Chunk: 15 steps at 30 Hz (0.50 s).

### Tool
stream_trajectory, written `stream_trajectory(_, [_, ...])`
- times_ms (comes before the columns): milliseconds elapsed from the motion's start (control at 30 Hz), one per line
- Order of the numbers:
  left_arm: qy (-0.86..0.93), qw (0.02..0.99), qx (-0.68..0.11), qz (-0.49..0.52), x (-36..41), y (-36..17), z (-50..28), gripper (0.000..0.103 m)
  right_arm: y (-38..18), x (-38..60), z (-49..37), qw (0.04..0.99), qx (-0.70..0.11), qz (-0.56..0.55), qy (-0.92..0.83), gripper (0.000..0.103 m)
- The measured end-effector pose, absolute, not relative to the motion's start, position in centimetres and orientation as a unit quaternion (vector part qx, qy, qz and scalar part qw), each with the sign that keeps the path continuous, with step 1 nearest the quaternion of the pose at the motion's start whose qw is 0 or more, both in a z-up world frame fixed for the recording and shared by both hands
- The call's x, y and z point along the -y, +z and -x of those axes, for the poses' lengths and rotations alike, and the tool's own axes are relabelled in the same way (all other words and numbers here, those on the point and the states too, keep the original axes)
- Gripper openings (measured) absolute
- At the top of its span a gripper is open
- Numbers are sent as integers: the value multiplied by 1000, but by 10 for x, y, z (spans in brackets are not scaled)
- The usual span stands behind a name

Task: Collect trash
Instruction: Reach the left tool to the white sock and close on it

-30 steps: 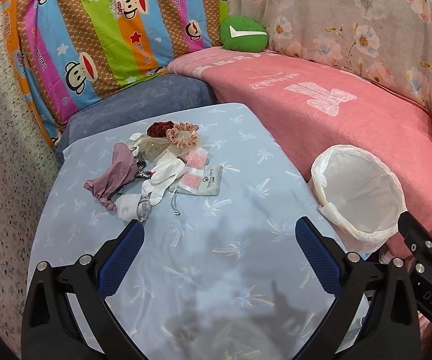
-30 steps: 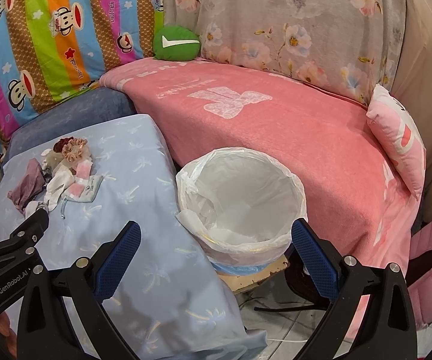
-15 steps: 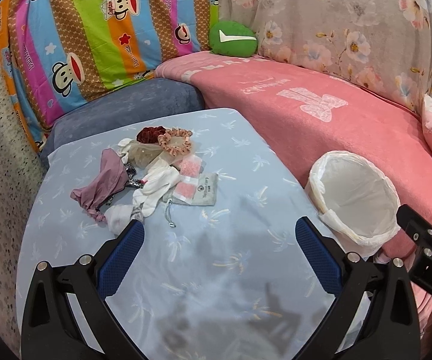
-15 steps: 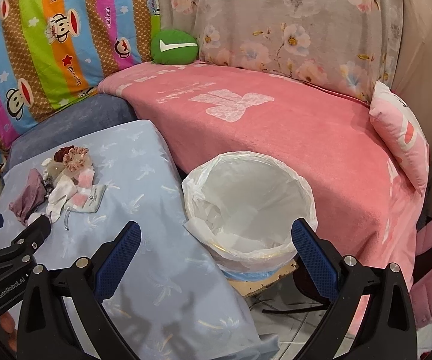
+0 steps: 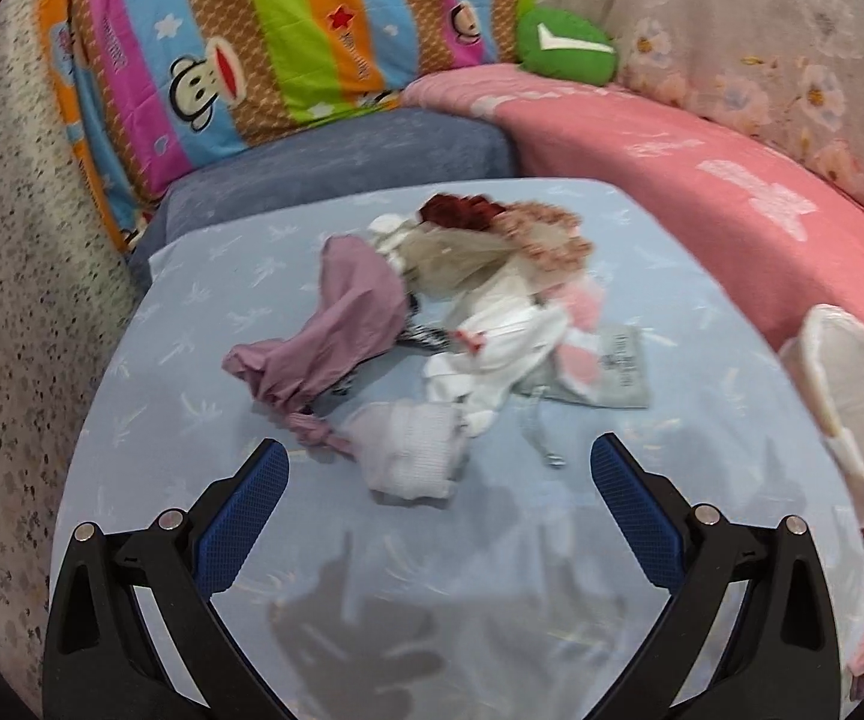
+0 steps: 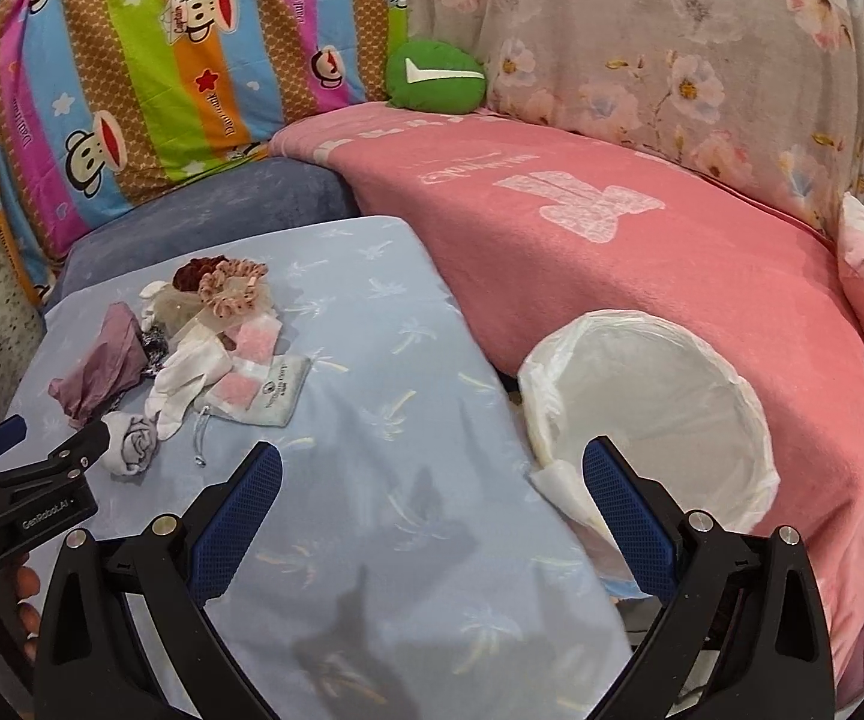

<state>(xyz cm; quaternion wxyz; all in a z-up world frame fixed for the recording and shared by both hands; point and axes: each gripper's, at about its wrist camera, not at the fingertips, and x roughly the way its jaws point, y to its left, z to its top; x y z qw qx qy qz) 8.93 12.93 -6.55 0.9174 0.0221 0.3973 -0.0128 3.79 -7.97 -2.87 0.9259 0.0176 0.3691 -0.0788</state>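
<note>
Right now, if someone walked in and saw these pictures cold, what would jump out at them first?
Probably the jumbled heap of small fabric scraps on the pale blue palm-print sheet, with the open left gripper just short of its nearest white bundle. Next, the round bin lined with a white plastic bag, standing against the pink blanket, and the loud striped cartoon-monkey cover behind.

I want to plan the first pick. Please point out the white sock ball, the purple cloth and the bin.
Sock ball (image 5: 414, 450), left wrist view, its middle.
Purple cloth (image 5: 342, 330), left wrist view, its middle.
Bin (image 6: 750, 396), right wrist view, far rim.
</note>
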Motion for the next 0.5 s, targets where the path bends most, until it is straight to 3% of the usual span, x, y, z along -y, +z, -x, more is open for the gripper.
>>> stream_trajectory(333, [-24,895,-444,42,-158,-106,-127,92,-65,26,-94,919,-392,-14,-34,97])
stream_trajectory(400, [-34,892,-448,47,-157,-110,-130,84,-71,20,-103,917,-397,-15,-27,97])
stream_trajectory(467, [-46,887,-456,53,-155,-113,-132,65,-76,12,-112,915,-402,-14,-21,97])
stream_trajectory(500, [-51,885,-460,57,-156,-115,-133,61,-78,8,-116,915,-404,-14,-15,97])
